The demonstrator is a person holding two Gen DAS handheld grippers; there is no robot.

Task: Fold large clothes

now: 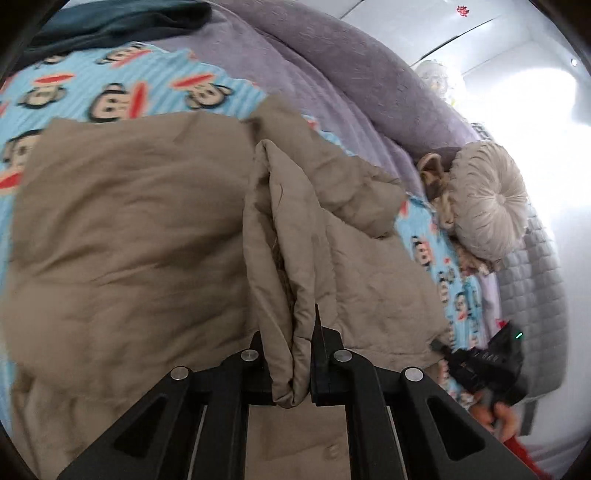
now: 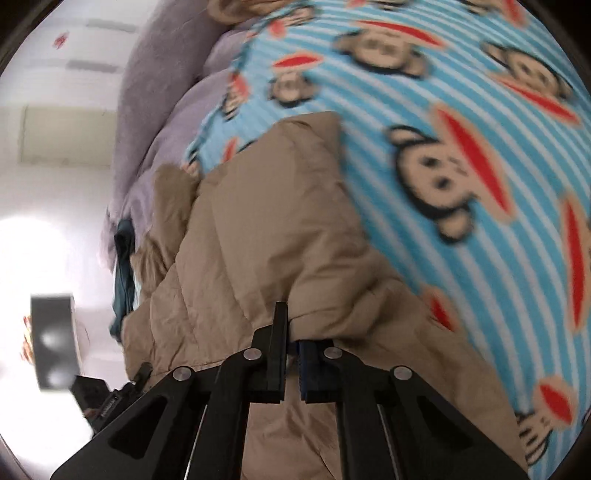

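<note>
A large tan padded coat (image 1: 129, 206) lies on a blue striped monkey-print blanket (image 1: 110, 88). My left gripper (image 1: 291, 354) is shut on a bunched fold of the coat, which rises up between its fingers. My right gripper (image 2: 293, 332) is shut on another edge of the same coat (image 2: 266, 229), the cloth draped over its right finger. The right gripper also shows in the left wrist view (image 1: 484, 365) at the coat's right edge, held by a hand.
A purple quilt (image 1: 332, 74) and a round beige cushion (image 1: 487, 199) lie at the far right of the bed. A dark teal garment (image 1: 110, 22) lies at the far left. A grey quilted cover (image 1: 532, 295) hangs at the bed's edge.
</note>
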